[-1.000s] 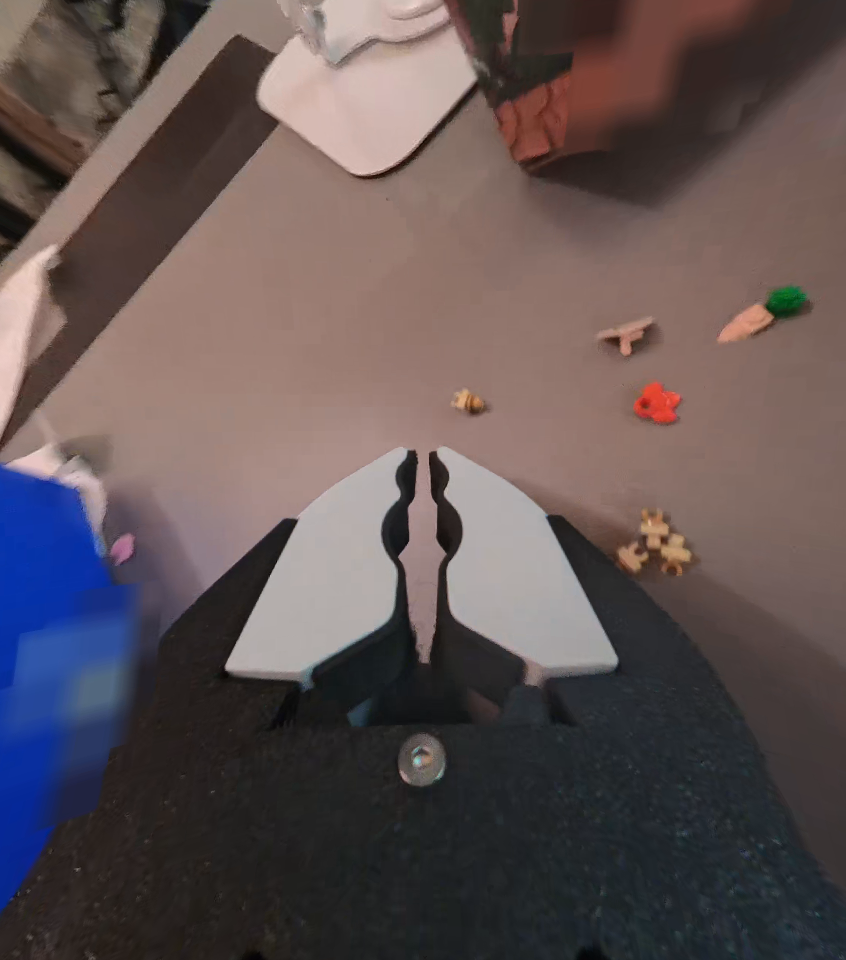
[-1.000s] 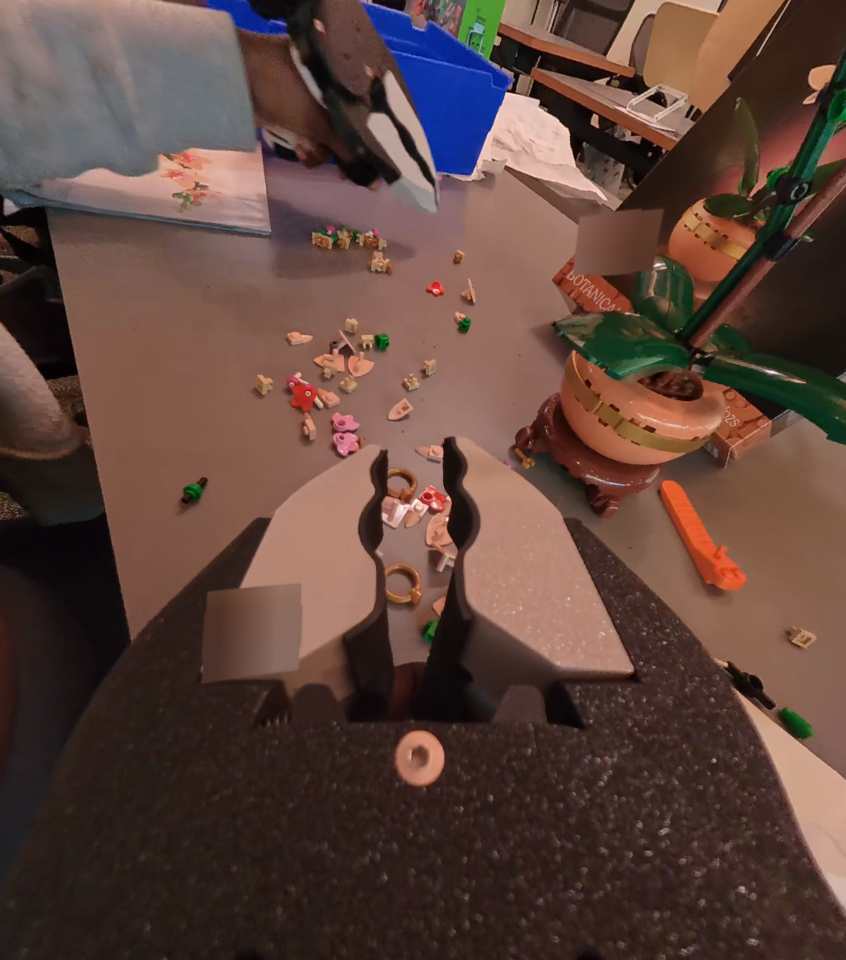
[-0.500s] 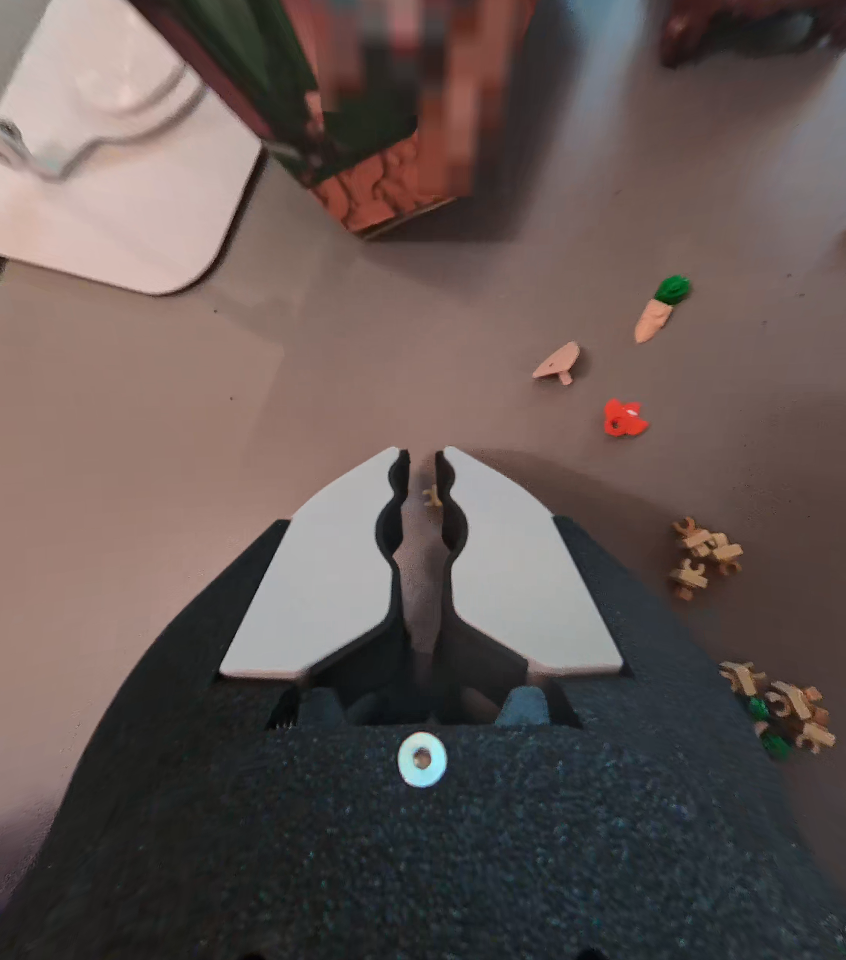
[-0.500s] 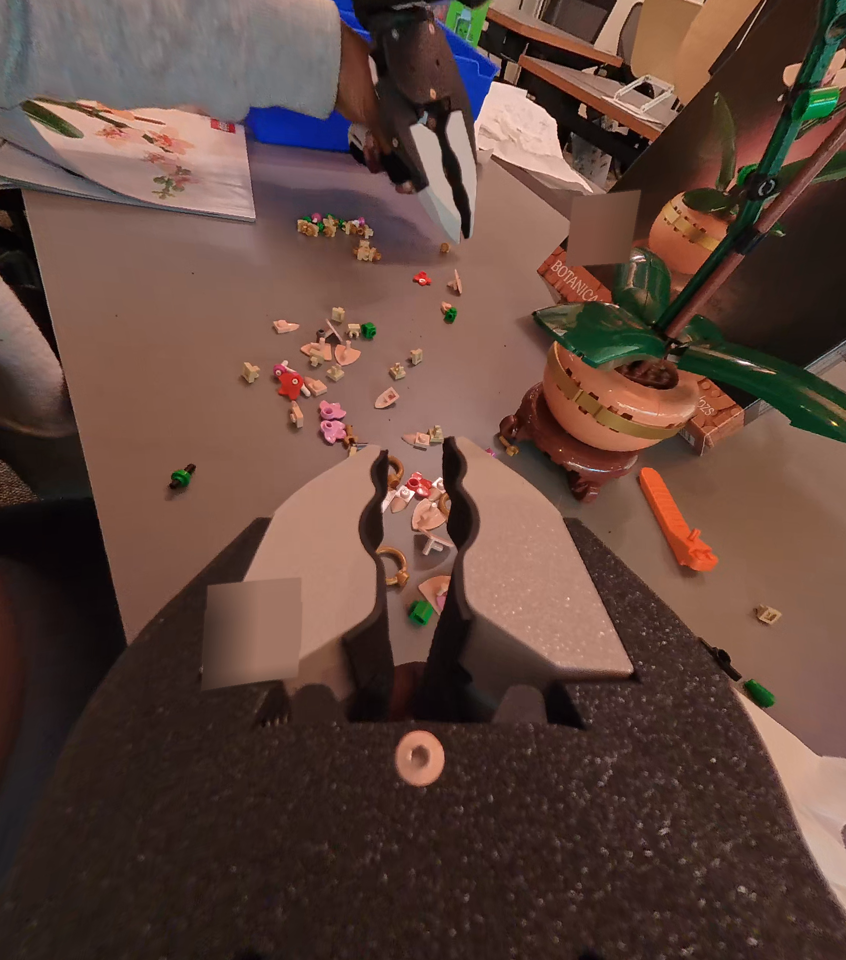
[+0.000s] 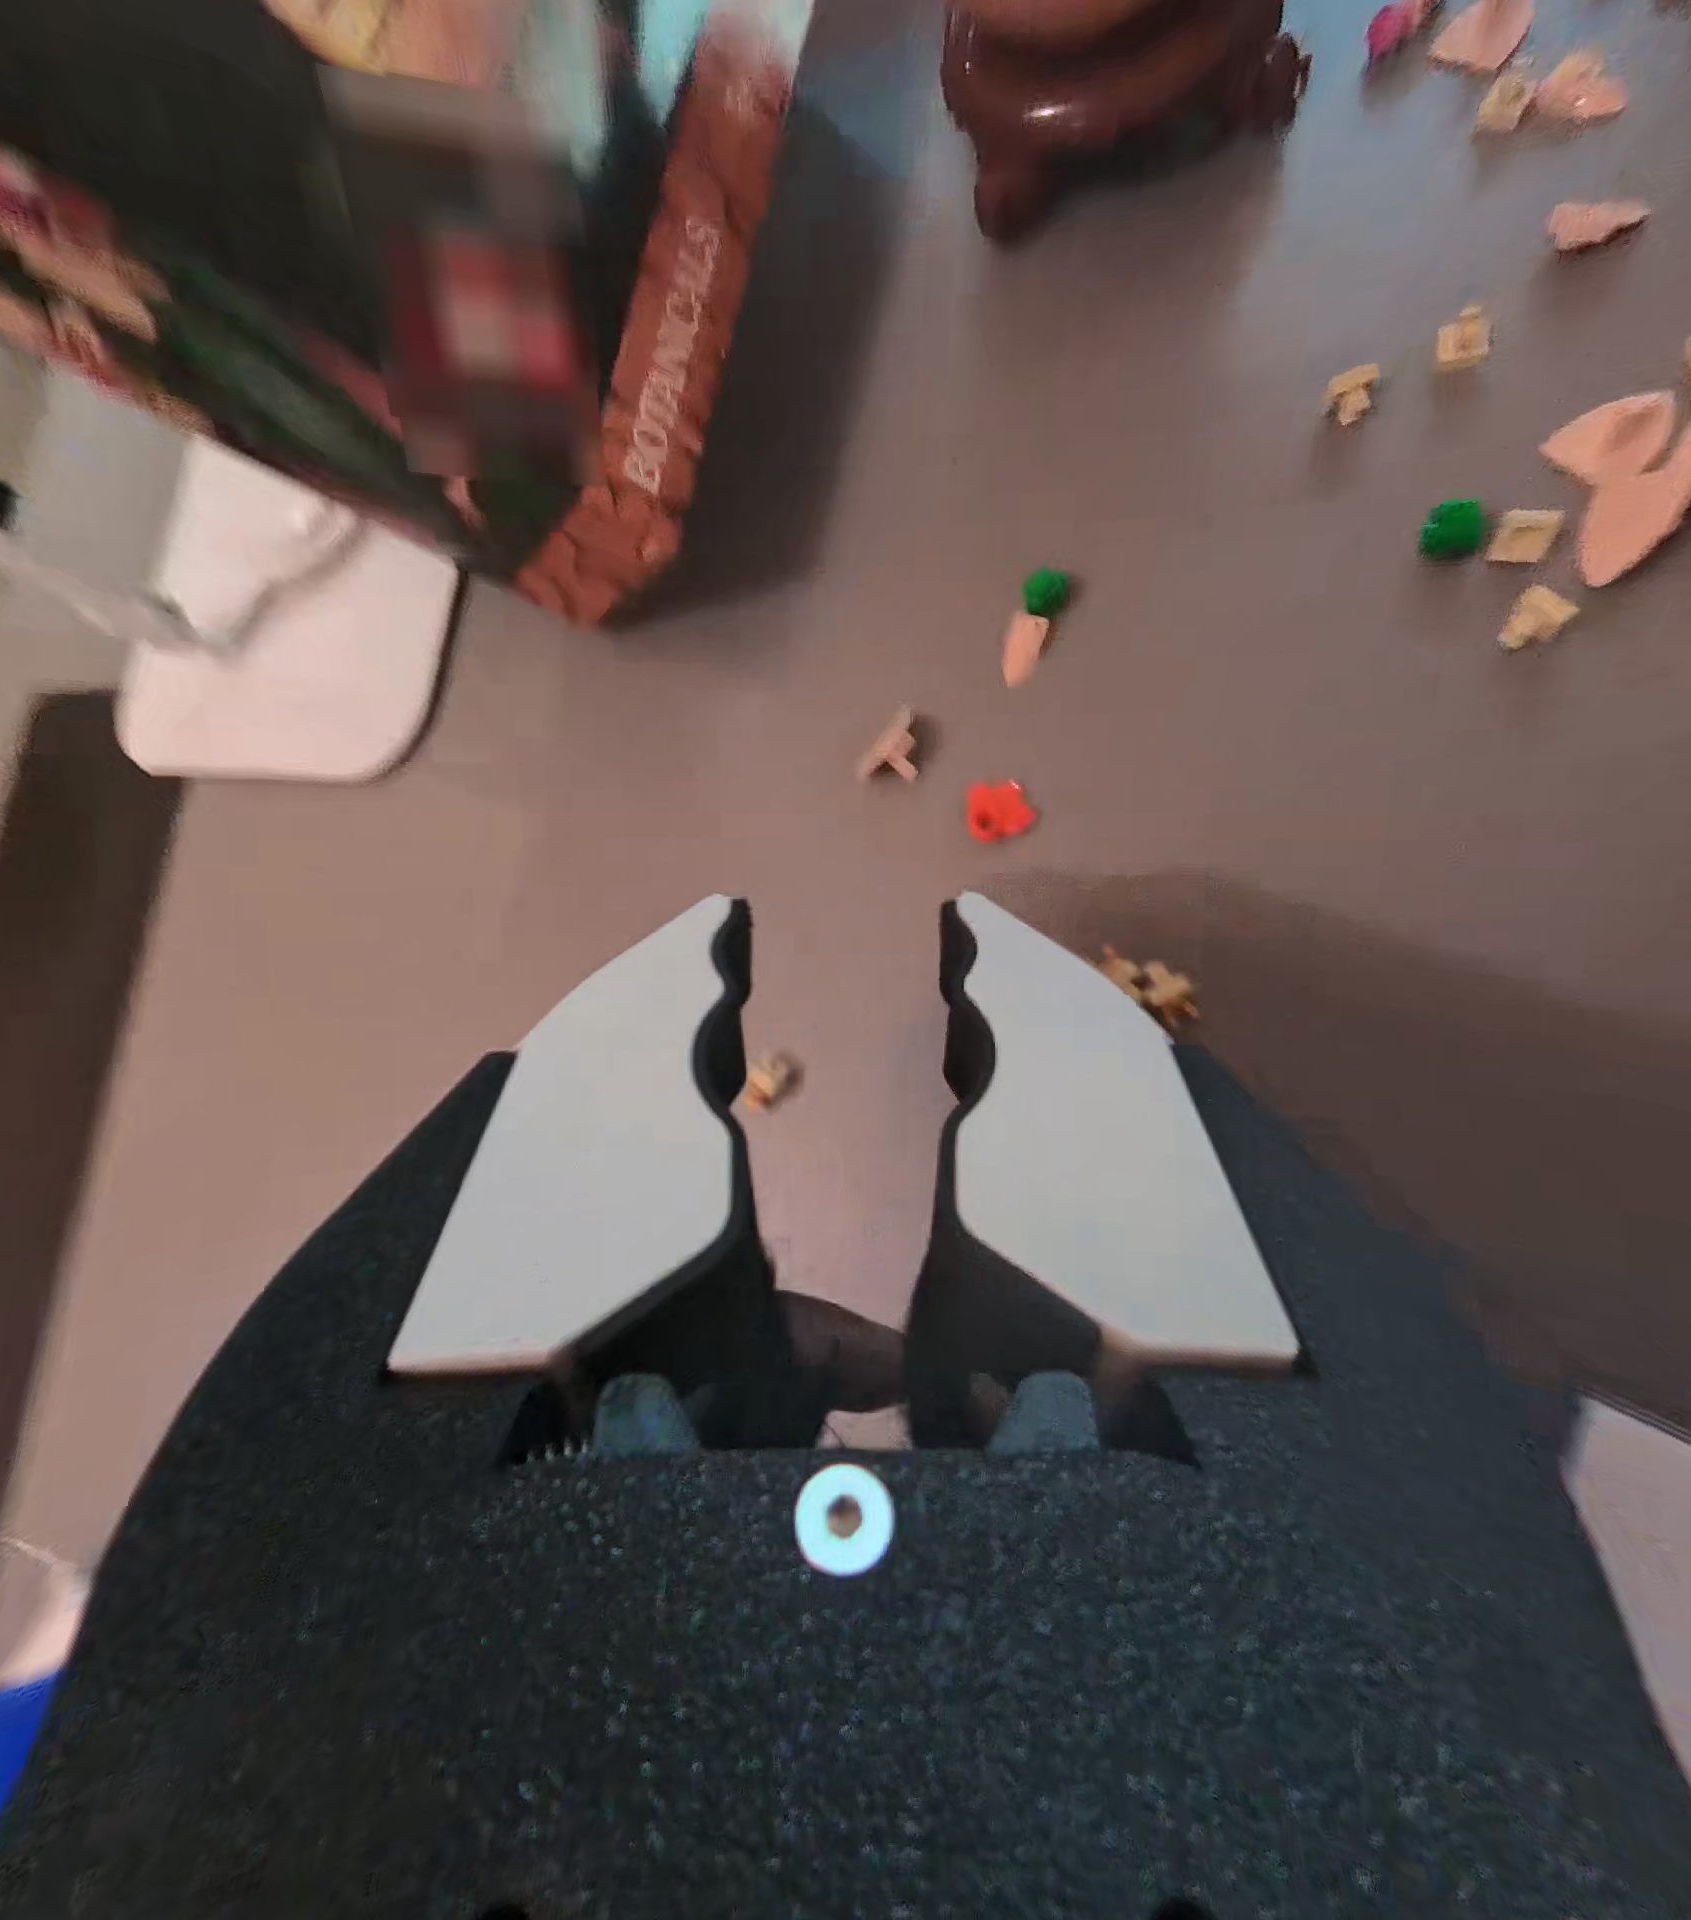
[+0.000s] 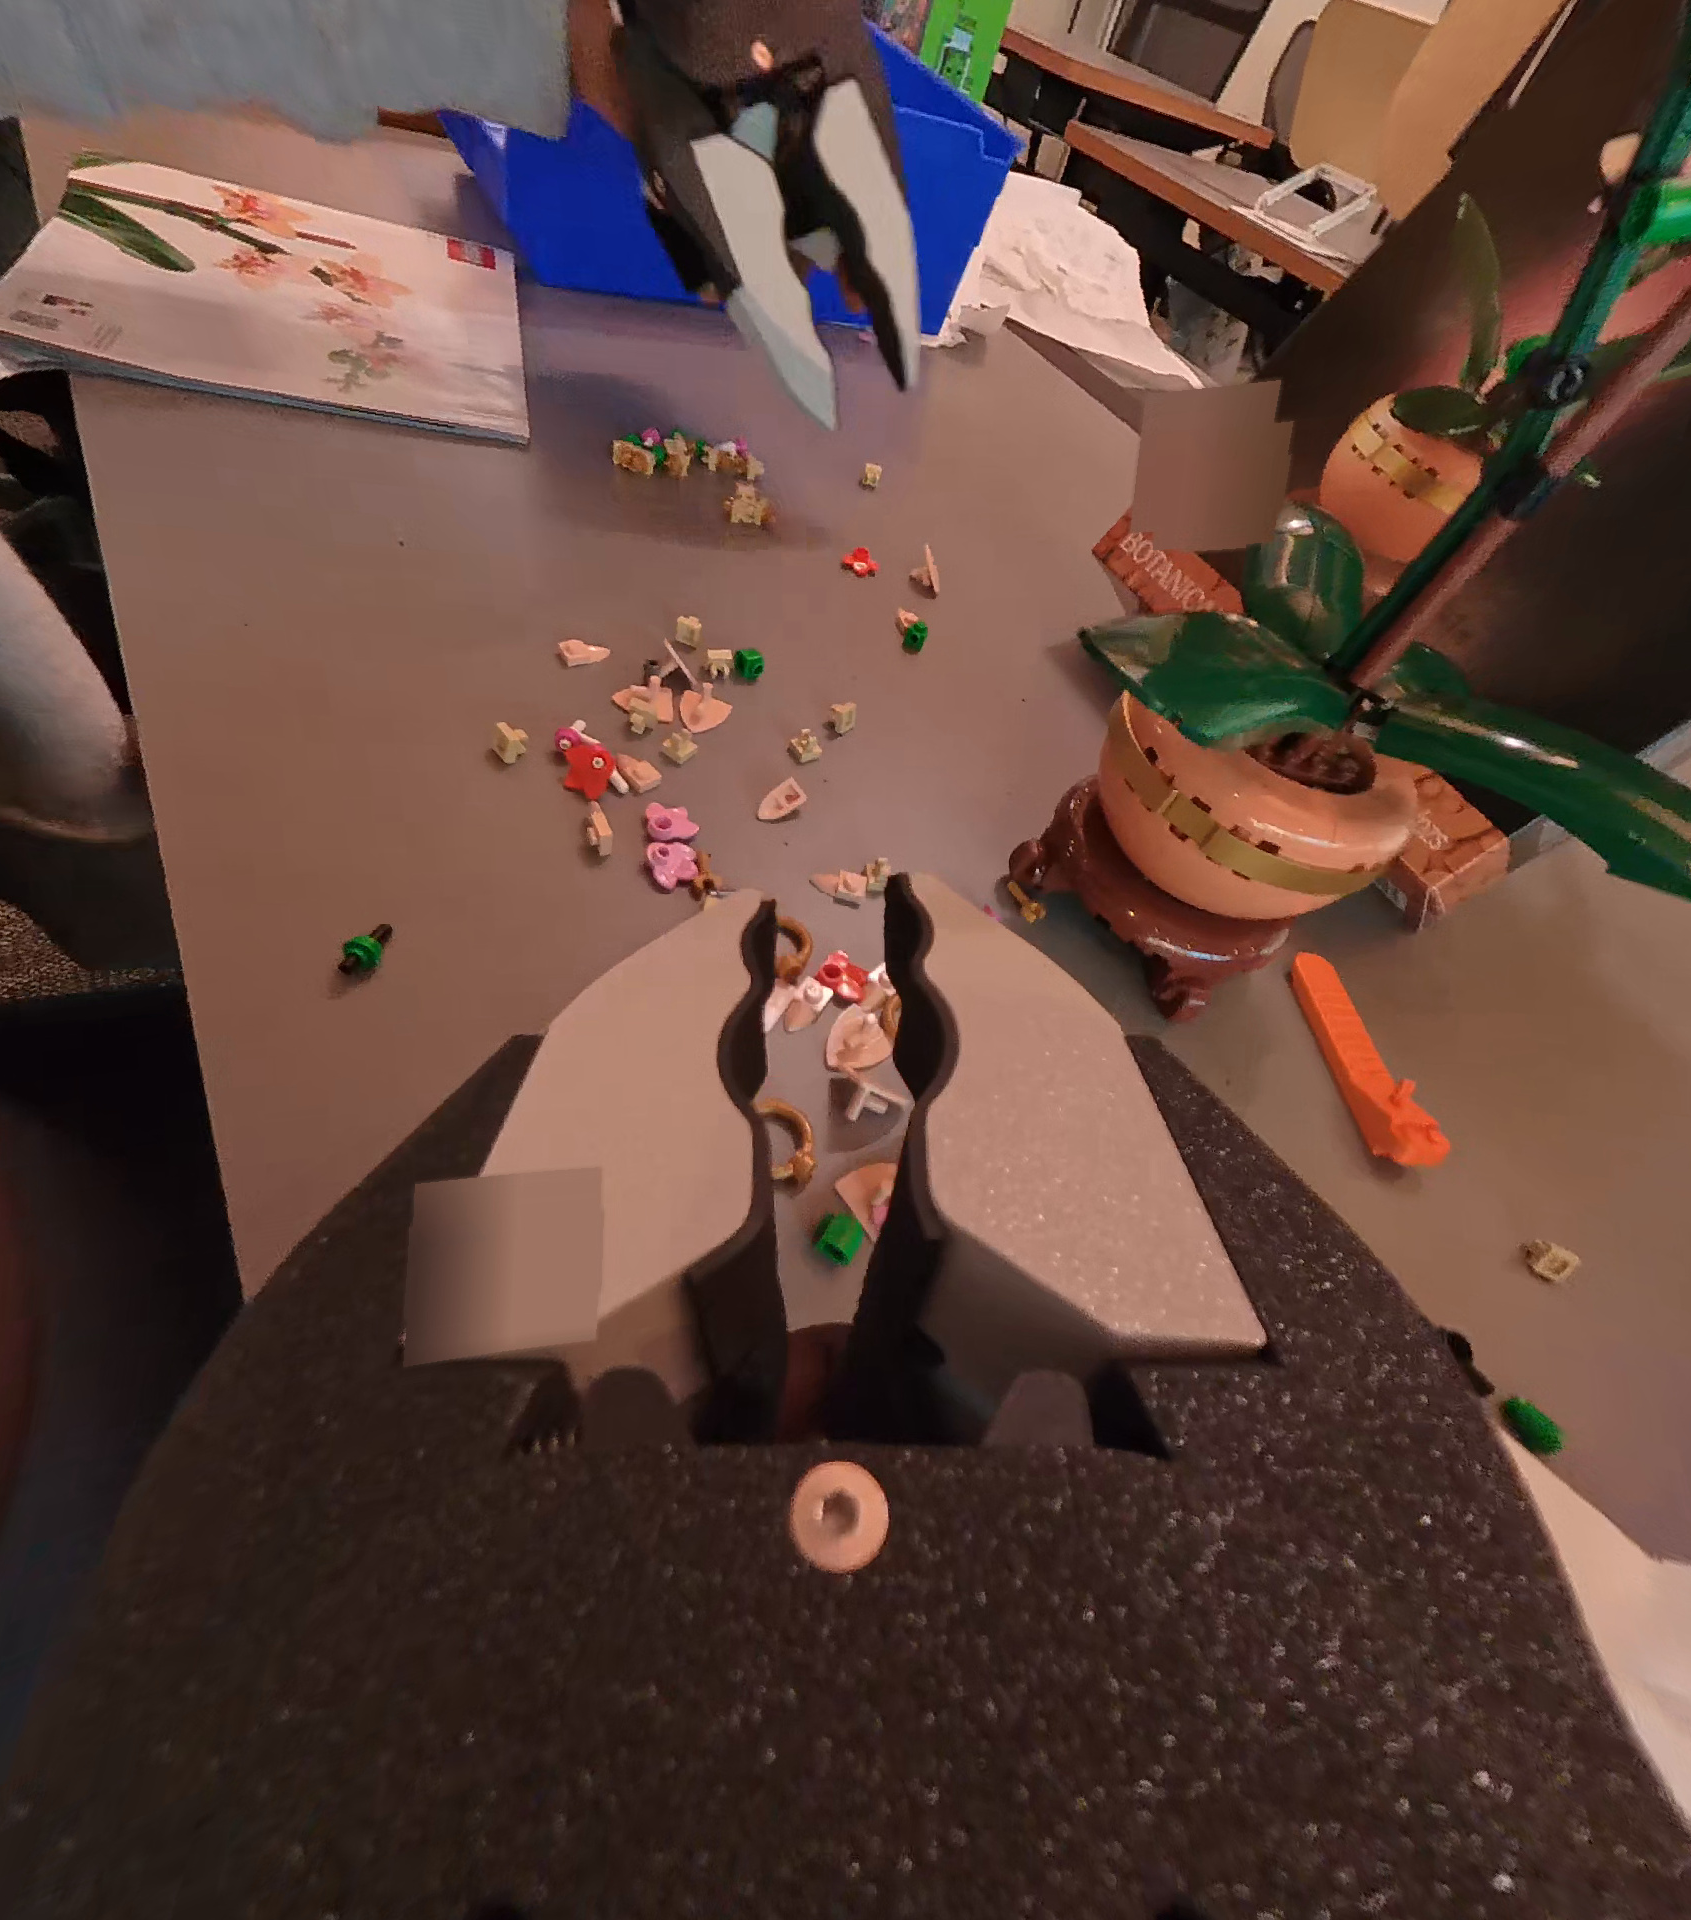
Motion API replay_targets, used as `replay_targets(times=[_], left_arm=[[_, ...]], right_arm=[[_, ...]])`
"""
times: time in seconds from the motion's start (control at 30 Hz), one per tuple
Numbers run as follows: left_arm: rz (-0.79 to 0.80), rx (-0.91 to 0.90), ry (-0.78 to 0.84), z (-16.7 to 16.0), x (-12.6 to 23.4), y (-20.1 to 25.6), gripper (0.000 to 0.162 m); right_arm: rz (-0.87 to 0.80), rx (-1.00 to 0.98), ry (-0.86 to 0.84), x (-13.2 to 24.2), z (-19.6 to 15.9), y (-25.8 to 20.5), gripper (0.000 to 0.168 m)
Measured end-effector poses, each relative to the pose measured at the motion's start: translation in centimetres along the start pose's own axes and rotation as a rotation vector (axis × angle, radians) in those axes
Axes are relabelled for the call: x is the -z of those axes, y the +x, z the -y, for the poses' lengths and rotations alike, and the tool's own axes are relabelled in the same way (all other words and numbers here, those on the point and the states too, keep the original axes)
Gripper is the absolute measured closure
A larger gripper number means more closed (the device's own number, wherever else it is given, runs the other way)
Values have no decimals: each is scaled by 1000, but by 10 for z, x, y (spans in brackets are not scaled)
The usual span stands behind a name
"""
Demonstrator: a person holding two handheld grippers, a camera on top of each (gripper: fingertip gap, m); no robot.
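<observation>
two hand-held grippers (image 5: 843, 914) (image 6: 825, 914) — jaws apart — above table (image 5: 508, 935)

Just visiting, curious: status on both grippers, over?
Left gripper open, empty, over small tan piece. Right gripper open, empty, above scattered toy pieces. Potted toy plant alongside.
</observation>
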State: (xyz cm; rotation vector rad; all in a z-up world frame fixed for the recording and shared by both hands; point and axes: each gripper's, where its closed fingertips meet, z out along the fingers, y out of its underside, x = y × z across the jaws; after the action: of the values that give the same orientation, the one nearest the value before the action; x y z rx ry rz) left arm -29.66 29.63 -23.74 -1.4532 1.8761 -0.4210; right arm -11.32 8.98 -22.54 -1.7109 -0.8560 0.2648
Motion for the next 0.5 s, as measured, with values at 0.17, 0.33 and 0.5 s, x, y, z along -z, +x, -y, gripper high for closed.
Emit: replay_targets(times=[0.17,0.33,0.5], left_arm=[[53,-264,-11,6,-37,-7,140],[204,-528,-20,13,-51,-15,155],[342,-833,-102,9,-68,-7,156]], right_arm=[[-12,23,12,2,7,-1,148],[-51,-24,1,11,-1,4,148],[-49,-29,16,13,2,4,148]])
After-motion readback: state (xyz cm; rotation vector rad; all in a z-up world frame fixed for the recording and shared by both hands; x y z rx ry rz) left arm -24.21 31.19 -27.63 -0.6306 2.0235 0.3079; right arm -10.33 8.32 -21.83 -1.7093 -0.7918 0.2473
